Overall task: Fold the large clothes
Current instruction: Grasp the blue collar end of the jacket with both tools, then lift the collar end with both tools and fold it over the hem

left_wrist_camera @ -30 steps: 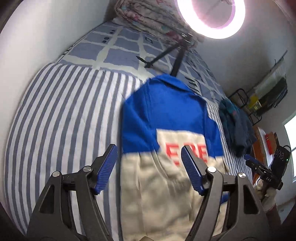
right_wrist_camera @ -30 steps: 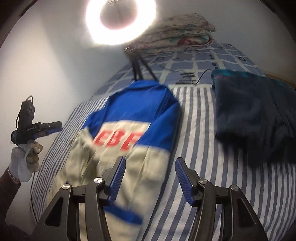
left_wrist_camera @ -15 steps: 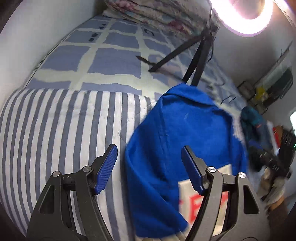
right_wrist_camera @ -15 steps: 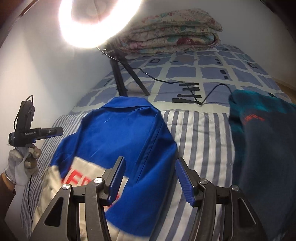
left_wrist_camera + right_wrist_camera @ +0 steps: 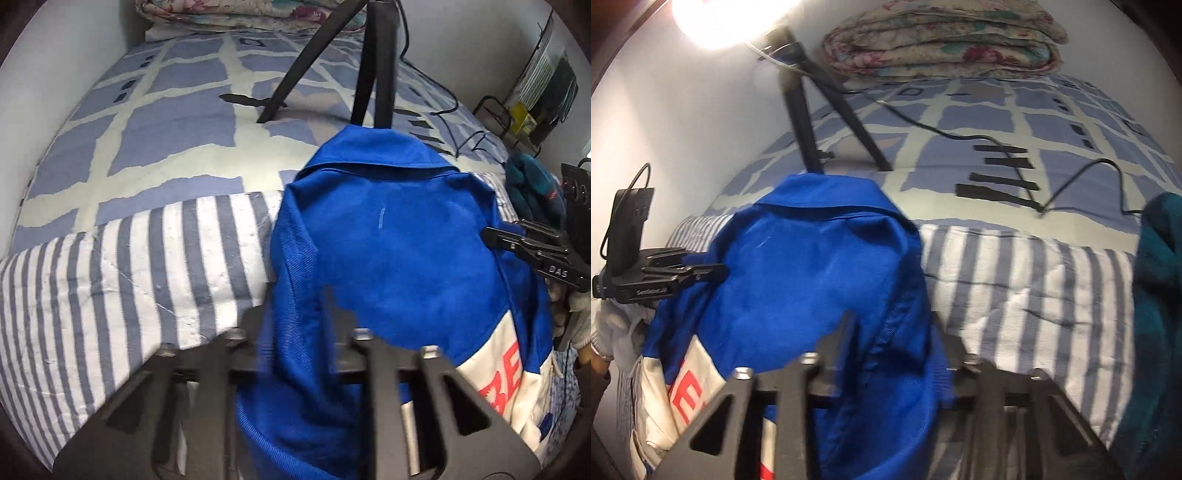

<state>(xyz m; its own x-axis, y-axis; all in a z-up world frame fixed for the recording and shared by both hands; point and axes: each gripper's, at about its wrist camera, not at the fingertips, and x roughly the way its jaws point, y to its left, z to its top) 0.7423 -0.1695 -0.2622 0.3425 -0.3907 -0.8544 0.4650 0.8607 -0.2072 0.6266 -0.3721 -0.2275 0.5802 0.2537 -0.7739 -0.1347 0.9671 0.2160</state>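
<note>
while both closing grippers (image 5: pixel 295 325) (image 5: pixel 892 343) pinch it, the smooth blue jacket (image 5: pixel 388 236) bunches.

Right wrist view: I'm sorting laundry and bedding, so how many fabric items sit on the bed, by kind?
Garments: 2, the blue and cream jacket and the dark teal garment.
Folded quilts: 1, the floral quilt.
Covers on the bed: 2, the striped cover and the blue checked sheet.
Total: 5.
</note>
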